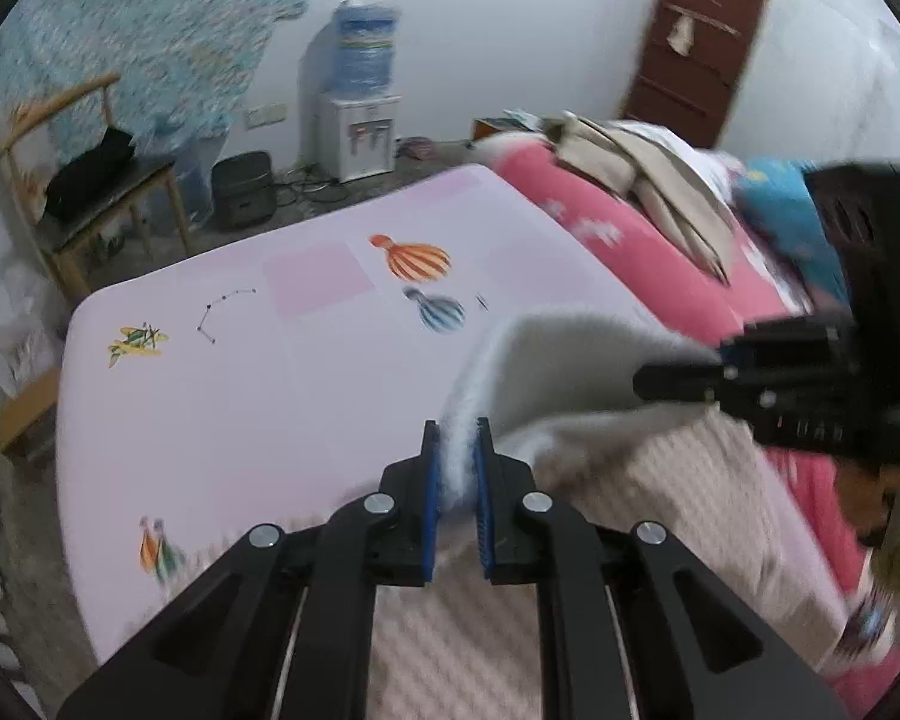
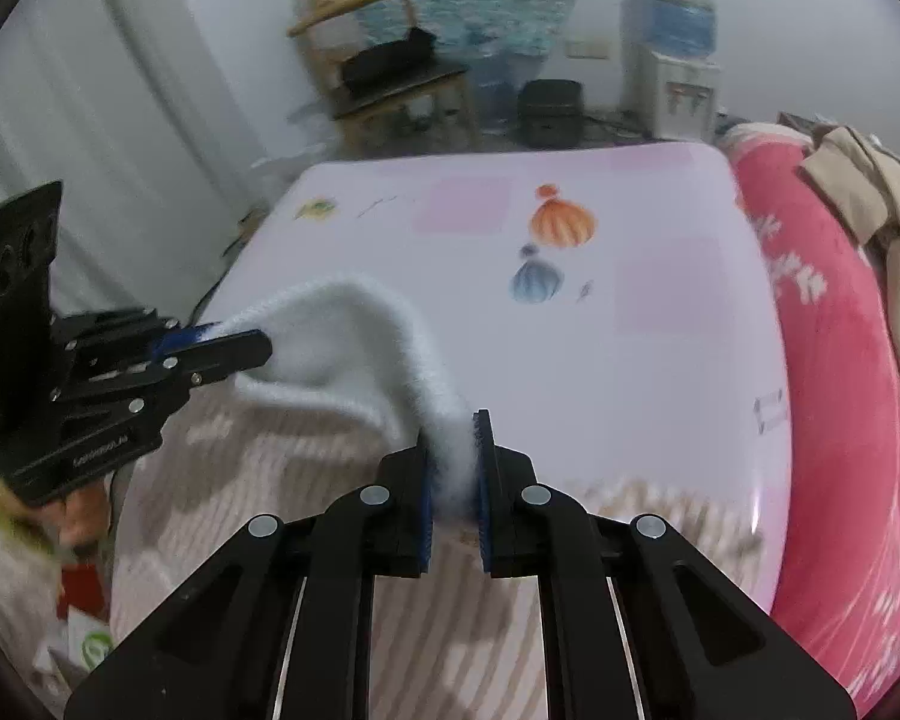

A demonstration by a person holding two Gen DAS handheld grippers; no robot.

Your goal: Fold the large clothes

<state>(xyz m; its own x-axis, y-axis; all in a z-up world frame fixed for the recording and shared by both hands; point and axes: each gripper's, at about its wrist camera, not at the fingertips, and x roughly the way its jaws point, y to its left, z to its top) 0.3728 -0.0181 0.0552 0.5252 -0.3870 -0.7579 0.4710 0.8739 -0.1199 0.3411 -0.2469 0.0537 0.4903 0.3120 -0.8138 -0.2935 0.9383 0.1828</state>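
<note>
Bed (image 1: 222, 396) with a pale pink balloon-print sheet fills your view; the large cream garment (image 2: 306, 480) lies on its near end, fuzzy white edge lifted. Your left hand-held gripper (image 1: 455, 462) and right hand-held gripper (image 2: 453, 456) are both clamped tight on that edge, near each other.

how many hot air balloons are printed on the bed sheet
2 clear ones, side by side mid-sheet: an orange balloon and a blue balloon just below it. A blurred orange-and-green print near the sheet's edge may be more; the garment could hide others.
</note>
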